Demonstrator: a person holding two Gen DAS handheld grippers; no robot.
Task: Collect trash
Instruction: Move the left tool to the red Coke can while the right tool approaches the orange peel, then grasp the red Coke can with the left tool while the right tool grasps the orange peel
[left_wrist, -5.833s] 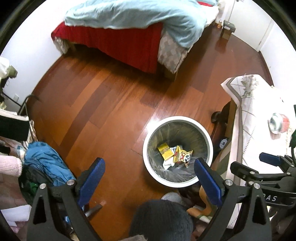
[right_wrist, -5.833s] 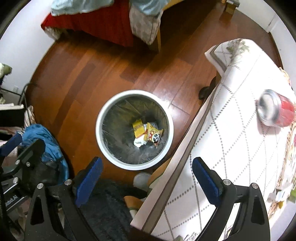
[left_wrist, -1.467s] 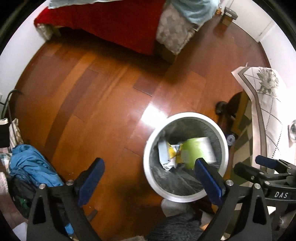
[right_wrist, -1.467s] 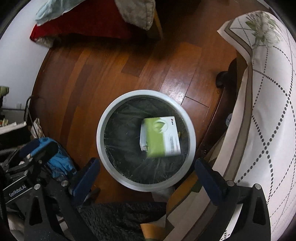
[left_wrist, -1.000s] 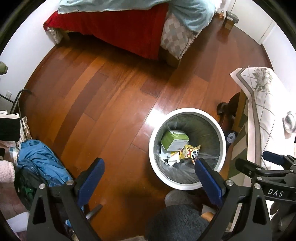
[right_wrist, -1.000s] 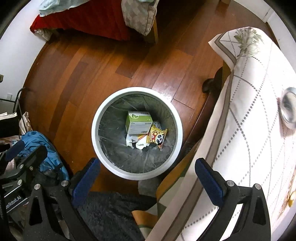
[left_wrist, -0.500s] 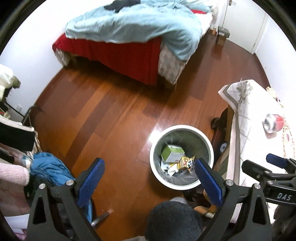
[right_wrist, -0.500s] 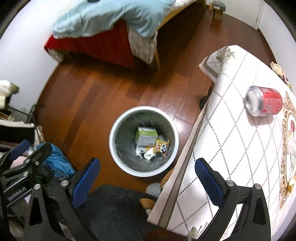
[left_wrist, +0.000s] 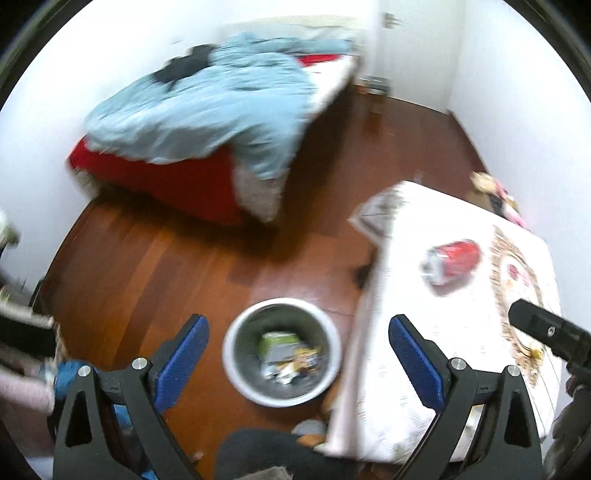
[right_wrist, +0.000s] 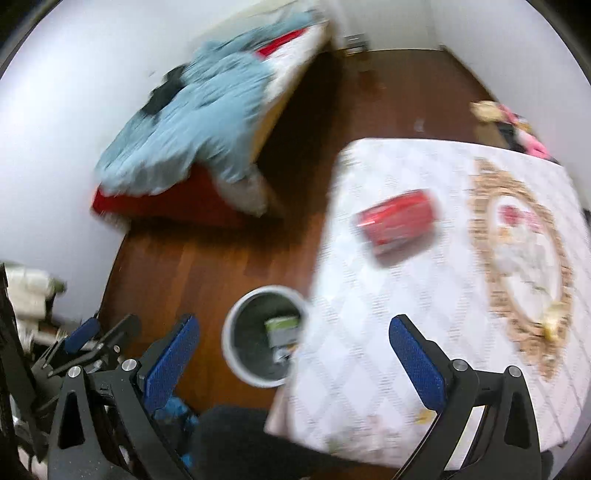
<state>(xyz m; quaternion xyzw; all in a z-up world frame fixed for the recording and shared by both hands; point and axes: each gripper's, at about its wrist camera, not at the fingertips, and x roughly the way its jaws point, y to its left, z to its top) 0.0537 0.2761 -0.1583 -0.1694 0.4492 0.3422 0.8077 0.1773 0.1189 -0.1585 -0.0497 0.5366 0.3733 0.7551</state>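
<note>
Both views raised: table (right_wrist: 424, 314), bed (left_wrist: 207, 122), floor (left_wrist: 147, 266).

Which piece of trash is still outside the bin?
The red can, lying on its side on the white tablecloth. The green box and the wrappers are already inside the bin on the floor.

Our left black blue-padded gripper (left_wrist: 298, 349): jaws wide apart, empty | our right black blue-padded gripper (right_wrist: 293, 349): jaws wide apart, empty
</note>
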